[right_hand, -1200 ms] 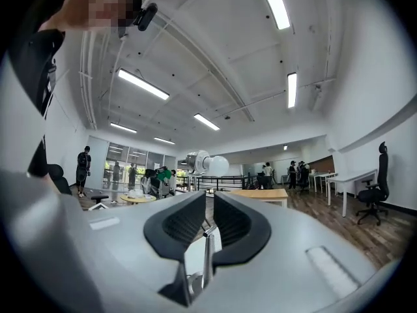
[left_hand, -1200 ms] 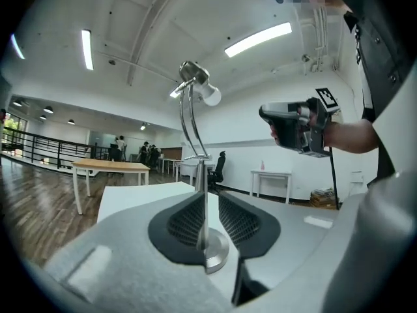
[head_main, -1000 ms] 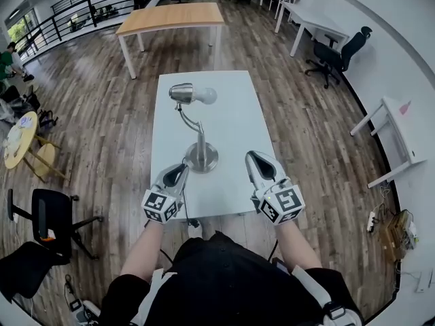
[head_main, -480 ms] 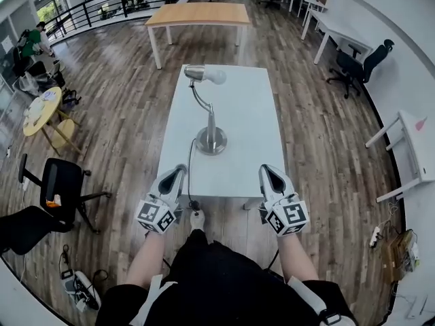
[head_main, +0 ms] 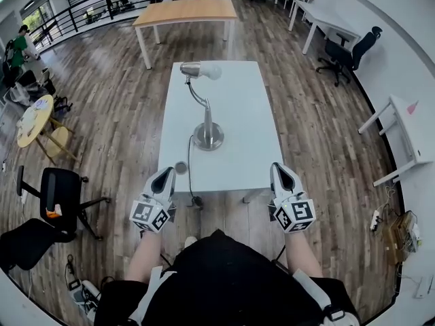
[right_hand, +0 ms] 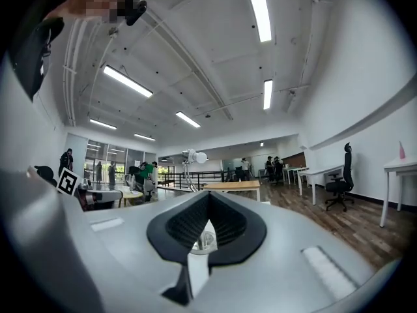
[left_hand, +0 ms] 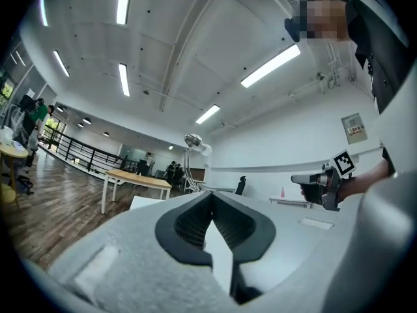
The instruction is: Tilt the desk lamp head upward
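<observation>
A silver desk lamp stands on the white table (head_main: 234, 161), with its round base (head_main: 208, 136) near the middle. Its curved neck rises to the head (head_main: 192, 69) at the far end, and the white bulb (head_main: 211, 72) faces right. My left gripper (head_main: 165, 175) hovers at the table's near left edge, shut and empty. My right gripper (head_main: 279, 170) is at the near right edge, also shut on nothing. Both are well short of the lamp. In the left gripper view the lamp head (left_hand: 193, 141) shows far beyond the shut left gripper (left_hand: 211, 199). In the right gripper view the lamp head (right_hand: 194, 156) is likewise far beyond the right gripper (right_hand: 208, 201).
The lamp's cord (head_main: 189, 165) runs from the base over the near table edge, and a small round thing (head_main: 181, 168) lies beside it. A wooden table (head_main: 187, 11) stands behind, a black chair (head_main: 60, 194) at the left, and white desks (head_main: 408, 124) at the right.
Both grippers have drawn back from either side of the lamp base to the table's near edge. Their jaws have come together. The lamp has not moved.
</observation>
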